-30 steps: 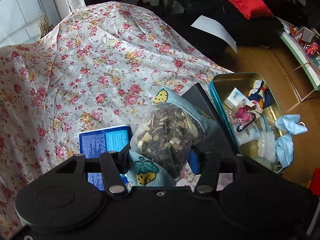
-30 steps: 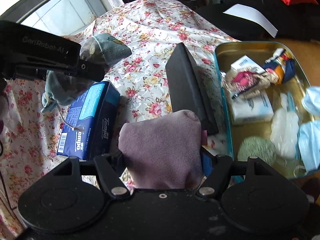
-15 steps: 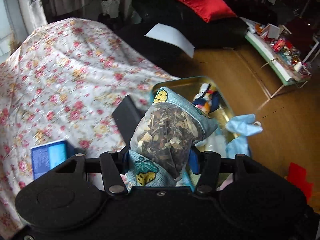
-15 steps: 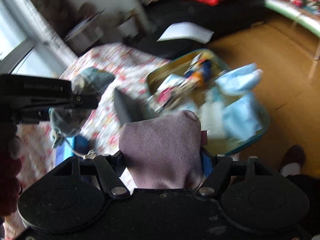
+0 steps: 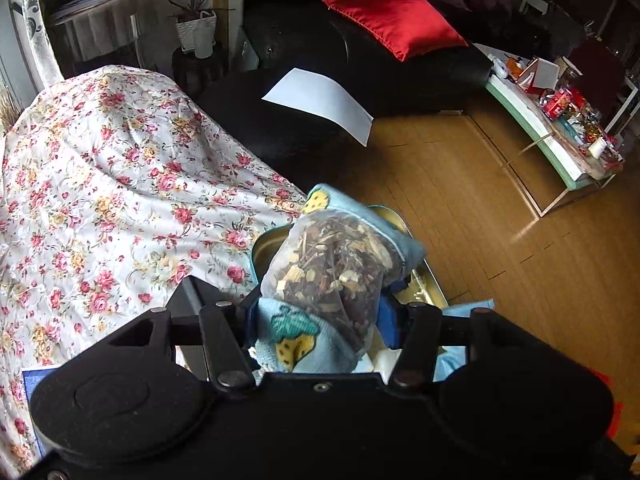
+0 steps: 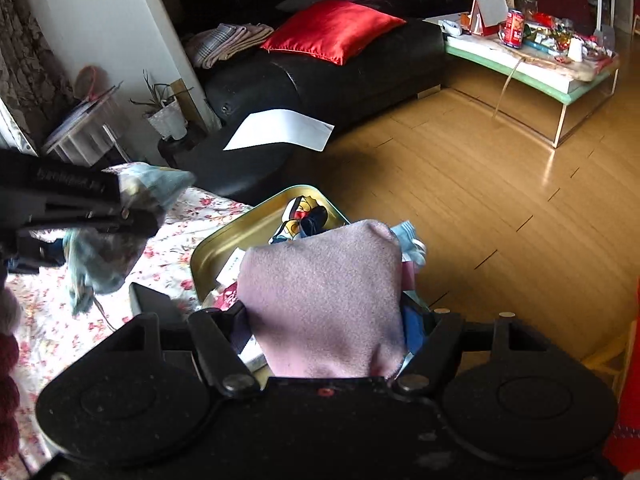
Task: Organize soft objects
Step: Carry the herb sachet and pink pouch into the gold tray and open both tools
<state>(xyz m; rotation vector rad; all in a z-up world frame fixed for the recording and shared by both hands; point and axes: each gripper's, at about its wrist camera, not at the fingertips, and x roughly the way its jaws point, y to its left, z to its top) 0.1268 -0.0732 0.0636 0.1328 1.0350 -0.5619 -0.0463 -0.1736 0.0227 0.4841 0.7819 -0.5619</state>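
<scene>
Little can be read. In the right wrist view, pale lettering runs along the side of the left gripper [image 6: 132,216] at the left edge of the frame, but it is too blurred to make out. The red can [image 6: 514,28] on the low table [image 6: 560,84], upper right, bears a label too small to read.

Both wrist views angled downward, close, sharing gold tin [image 5: 430,280], red cushion [image 6: 332,30]
</scene>
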